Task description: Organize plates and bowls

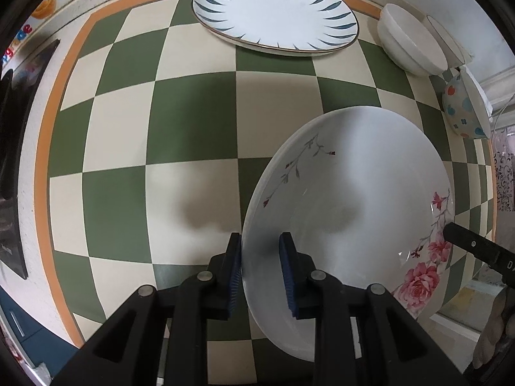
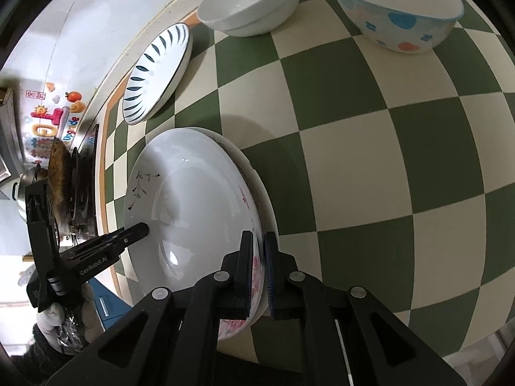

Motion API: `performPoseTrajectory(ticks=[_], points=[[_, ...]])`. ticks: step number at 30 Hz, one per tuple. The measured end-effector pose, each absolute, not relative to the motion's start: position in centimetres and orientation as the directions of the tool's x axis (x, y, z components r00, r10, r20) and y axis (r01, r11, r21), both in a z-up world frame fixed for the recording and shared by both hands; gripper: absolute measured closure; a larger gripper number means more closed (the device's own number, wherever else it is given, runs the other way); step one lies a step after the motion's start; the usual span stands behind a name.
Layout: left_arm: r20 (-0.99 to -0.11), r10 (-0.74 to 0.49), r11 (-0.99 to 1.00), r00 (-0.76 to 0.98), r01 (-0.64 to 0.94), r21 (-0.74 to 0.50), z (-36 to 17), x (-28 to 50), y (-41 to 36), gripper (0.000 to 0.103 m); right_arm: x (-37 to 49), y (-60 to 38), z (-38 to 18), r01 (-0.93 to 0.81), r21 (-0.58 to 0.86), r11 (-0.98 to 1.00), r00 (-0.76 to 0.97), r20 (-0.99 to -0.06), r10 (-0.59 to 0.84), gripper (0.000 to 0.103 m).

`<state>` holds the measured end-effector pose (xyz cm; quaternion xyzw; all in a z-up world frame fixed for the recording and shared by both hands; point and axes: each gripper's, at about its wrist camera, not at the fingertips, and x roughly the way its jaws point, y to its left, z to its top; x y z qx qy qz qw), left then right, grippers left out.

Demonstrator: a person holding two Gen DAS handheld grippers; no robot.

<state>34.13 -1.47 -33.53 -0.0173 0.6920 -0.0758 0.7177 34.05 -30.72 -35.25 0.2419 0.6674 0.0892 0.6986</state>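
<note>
Floral plate [image 1: 347, 199] hangs between both our grippers, tilted over the checkered table [image 1: 193, 128], seemingly atop a second plate [image 2: 264, 199]. We judge it could slip or chip if either grip loosens or pulls unevenly. Left gripper [image 1: 260, 267] pinches one rim; its fingers [image 1: 288, 270] are nearly closed. Right gripper [image 2: 257, 257] clamps the rose-printed rim opposite, fingers [image 2: 269, 267] also tight. Striped plate [image 1: 273, 13] and bowls [image 1: 408, 41] lie well apart.

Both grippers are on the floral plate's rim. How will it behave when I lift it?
The floral plate looks glazed and glossy, so it may slip between the pads. It is probably rigid and breakable. The left gripper and right gripper clamp opposite rims, so it should lift level.
</note>
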Motion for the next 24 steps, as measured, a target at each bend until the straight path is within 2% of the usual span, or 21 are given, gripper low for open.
performPoseTrajectory(ticks=[7,13,15,17,19,24], points=[[-0.990,-0.136,0.988,0.022,0.080,-0.134,-33.5,33.8,-0.8,0.082,34.2,-31.3,-34.9,0.210,0.465,0.860,0.058,-0.884,0.464,0.093],[-0.987,-0.152,0.988,0.057,0.030,-0.151,-30.6,34.9,1.9,0.081,35.0,-32.5,-32.3,0.235,0.499,0.834,0.110,-0.866,0.487,0.092],[-0.984,-0.155,0.988,0.093,-0.001,-0.155,-29.0,36.5,3.2,0.081,36.3,-32.6,-31.3,0.250,0.527,0.812,0.140,-0.850,0.509,0.089],[-0.980,-0.157,0.987,0.124,-0.027,-0.161,-27.9,38.6,4.3,0.079,38.7,-31.8,-30.3,0.232,0.559,0.796,0.163,-0.829,0.535,0.076],[-0.976,-0.156,0.984,0.153,-0.061,-0.167,-27.0,41.4,5.4,0.078,41.8,-30.3,-29.5,0.210,0.571,0.794,0.177,-0.821,0.543,0.068],[-0.973,-0.176,0.973,0.149,-0.122,-0.195,-28.1,48.6,7.1,0.077,50.1,-26.2,-29.1,0.135,0.542,0.829,0.184,-0.836,0.517,0.065]])
